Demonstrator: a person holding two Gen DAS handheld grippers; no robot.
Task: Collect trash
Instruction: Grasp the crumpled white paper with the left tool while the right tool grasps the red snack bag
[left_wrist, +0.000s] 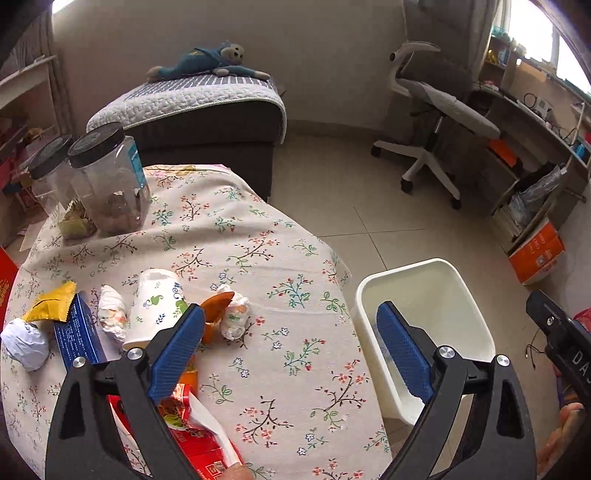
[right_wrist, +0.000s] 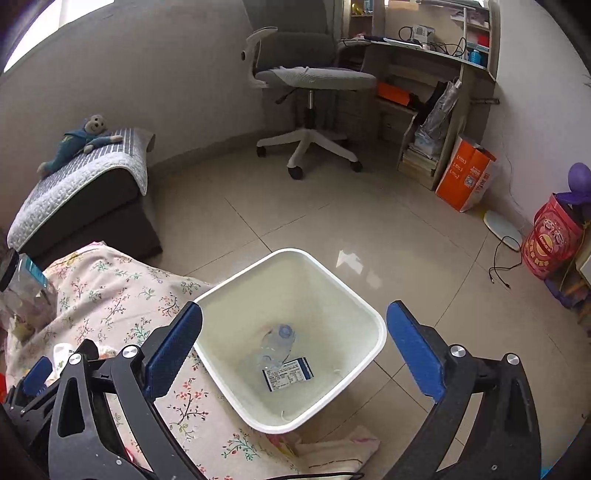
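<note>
Inside bin (right_wrist: 364, 314): bottle (right_wrist: 275, 345) lying, cap (right_wrist: 284, 329) pointing away.

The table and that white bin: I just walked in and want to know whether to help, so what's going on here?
A person with a gripper in each hand is clearing trash from the floral-cloth table into the white bin beside it. The bin holds a plastic bottle and a small printed box. The right gripper hangs open over the bin, holding nothing. The left gripper is open above the table edge, near a paper cup, crumpled tissues and wrappers not yet collected.
</note>
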